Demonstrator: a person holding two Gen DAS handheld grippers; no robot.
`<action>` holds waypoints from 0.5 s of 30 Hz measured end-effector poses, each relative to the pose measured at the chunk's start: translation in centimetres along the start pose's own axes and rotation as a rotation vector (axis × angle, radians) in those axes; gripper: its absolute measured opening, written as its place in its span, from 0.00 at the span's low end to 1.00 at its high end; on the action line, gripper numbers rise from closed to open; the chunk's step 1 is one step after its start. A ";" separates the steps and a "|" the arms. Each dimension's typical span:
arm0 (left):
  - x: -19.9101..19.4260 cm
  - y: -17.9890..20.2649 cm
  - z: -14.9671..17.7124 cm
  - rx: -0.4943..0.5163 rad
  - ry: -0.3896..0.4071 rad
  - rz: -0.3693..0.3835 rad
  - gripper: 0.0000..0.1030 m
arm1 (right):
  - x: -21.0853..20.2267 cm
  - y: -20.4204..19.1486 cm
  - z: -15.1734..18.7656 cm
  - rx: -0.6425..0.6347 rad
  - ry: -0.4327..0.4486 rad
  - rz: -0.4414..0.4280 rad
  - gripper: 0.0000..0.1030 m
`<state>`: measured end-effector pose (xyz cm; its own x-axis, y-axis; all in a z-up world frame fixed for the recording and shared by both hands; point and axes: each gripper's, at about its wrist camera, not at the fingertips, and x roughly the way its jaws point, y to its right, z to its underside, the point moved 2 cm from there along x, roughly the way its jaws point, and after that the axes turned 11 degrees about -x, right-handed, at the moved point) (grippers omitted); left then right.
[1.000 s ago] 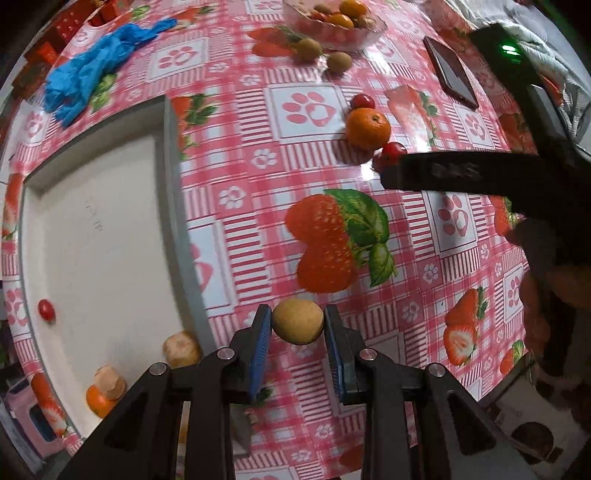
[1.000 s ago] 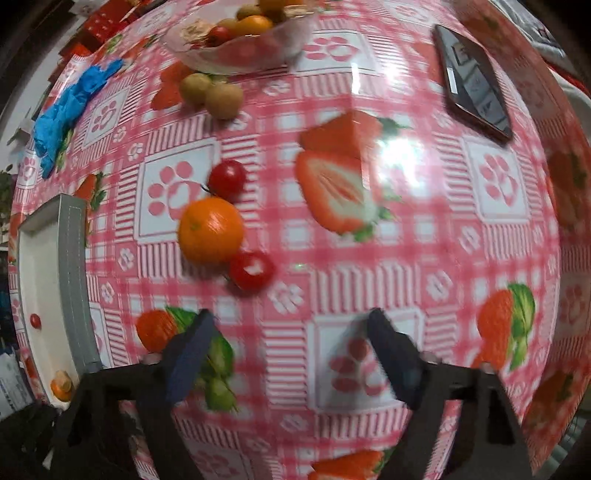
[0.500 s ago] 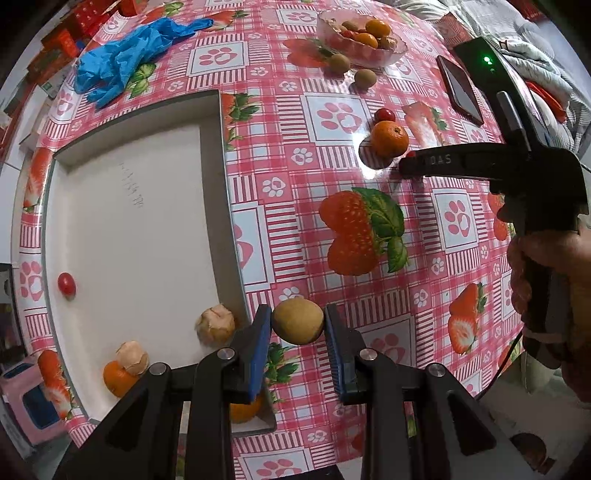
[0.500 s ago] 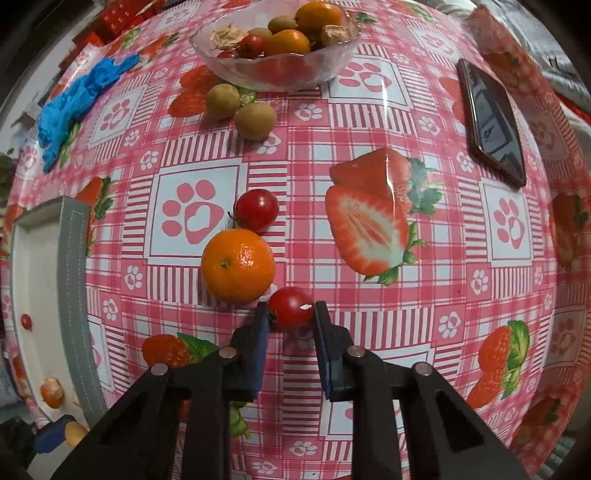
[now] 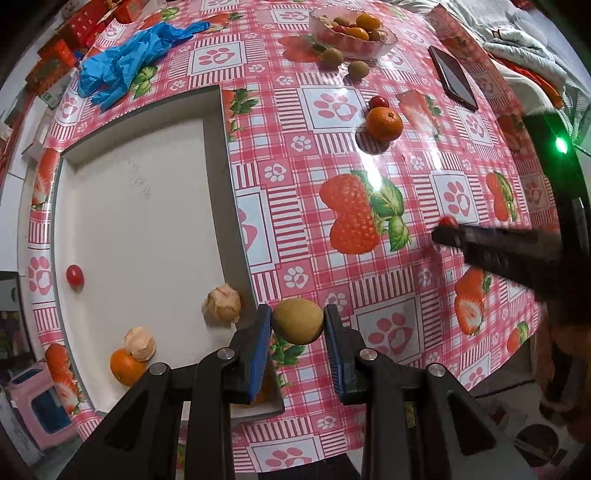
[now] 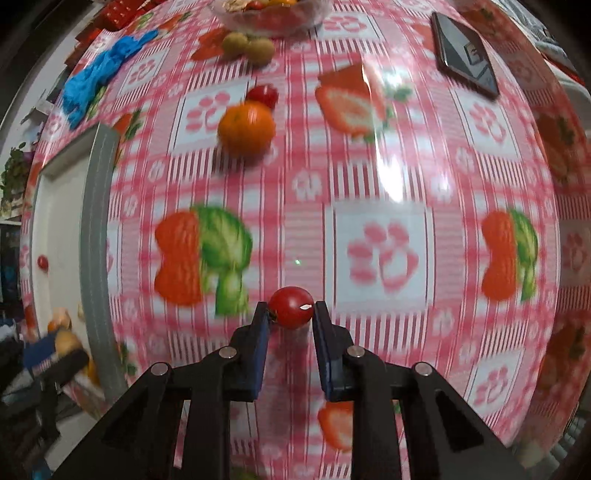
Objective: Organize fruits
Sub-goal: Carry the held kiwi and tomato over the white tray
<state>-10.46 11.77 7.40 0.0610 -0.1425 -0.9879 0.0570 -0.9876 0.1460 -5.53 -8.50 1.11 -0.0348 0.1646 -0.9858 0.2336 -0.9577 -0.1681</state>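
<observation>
Carrying two fruits at once above the table, I risk most at my own fingertips. My left gripper (image 5: 297, 326) is clamped on a smooth, oval, tan-brown fruit (image 5: 297, 322), pinched only across its middle by the blue pads (image 5: 261, 345); such a rounded skin, I judge, could roll out if I tilt or jolt, and it would land on the pink strawberry-print oilcloth (image 5: 332, 155) or on the grey rim, not in the shallow white tray with grey walls (image 5: 147, 206). That tray lies just to the left below the fruit and already holds a small red cherry tomato (image 5: 74, 275), two papery beige husked fruits (image 5: 222, 304) and a small orange mandarin (image 5: 125, 366).

My right gripper (image 6: 291, 314) is closed tight on a glossy red cherry tomato (image 6: 291, 307). Soft as it looks, too hard a squeeze could split it, I think, while the blur in that view suggests a quick sweep that might flick it loose. Both grippers aim straight down at the cloth, and the right one shows in the left view as a dark bar reaching in from the right edge, so the two could knock together if both make for the tray at once.

Farther off, a round orange mandarin (image 5: 384, 123) touches another cherry tomato (image 5: 379, 102), two brown fruits (image 5: 358, 69) sit by a clear glass bowl of fruit (image 5: 352, 35), with a black phone (image 5: 453, 78) and crumpled blue gloves (image 5: 129, 61) beyond.
</observation>
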 end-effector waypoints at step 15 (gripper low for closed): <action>-1.4 -2.5 1.1 -0.020 0.029 -0.017 0.30 | -3.8 -2.3 3.2 0.025 0.014 -0.004 0.25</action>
<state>-11.79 14.33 8.37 0.0886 -0.1234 -0.9884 0.0780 -0.9884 0.1304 -9.04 -7.71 5.20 -0.0217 0.1713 -0.9850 0.2088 -0.9627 -0.1720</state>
